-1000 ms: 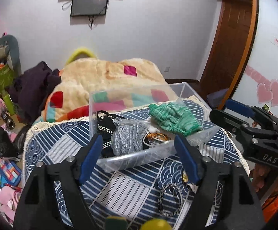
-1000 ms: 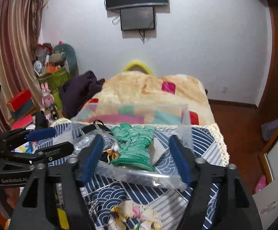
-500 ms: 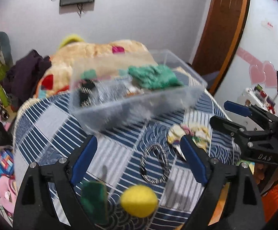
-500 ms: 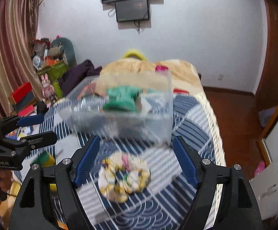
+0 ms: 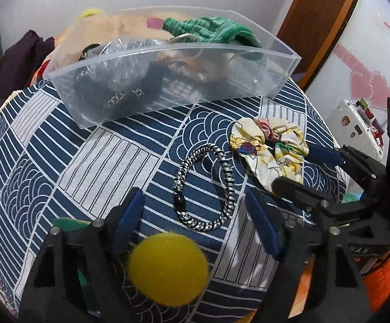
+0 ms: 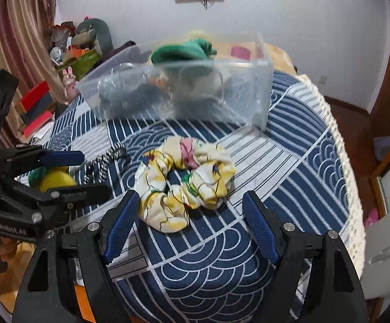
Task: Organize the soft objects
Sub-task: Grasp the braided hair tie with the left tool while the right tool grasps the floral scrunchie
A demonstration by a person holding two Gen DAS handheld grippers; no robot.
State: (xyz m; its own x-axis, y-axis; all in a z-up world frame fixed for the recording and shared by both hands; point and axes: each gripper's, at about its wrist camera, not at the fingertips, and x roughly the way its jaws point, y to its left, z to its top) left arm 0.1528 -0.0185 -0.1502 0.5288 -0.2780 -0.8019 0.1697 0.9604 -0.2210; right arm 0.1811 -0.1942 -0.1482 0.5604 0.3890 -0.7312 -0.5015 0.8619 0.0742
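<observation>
A clear plastic bin [image 5: 251, 80] [image 6: 248, 97] sits at the far side of the blue patterned table and holds a green knit glove [image 5: 211, 28] [image 6: 184, 49], dark items and a bag. A floral scrunchie [image 5: 269, 152] [image 6: 185, 180] lies on the cloth. A black-and-white braided band [image 5: 208, 185] [image 6: 106, 161] lies left of it. A yellow ball [image 5: 168, 269] [image 6: 57, 181] sits near the front edge. My left gripper [image 5: 195, 231] is open and empty, just short of the band. My right gripper [image 6: 188, 228] is open and empty, just short of the scrunchie.
A green felt piece [image 5: 68, 222] lies by the ball at the table's front left. The table [image 6: 302, 145] has a fringed right edge. A bed with a blanket stands beyond the bin. Clutter lines the left wall [image 6: 79, 51].
Both grippers have pulled back from the bin and tilted down toward the table front. The band and ball now sit before the left gripper, the scrunchie before the right.
</observation>
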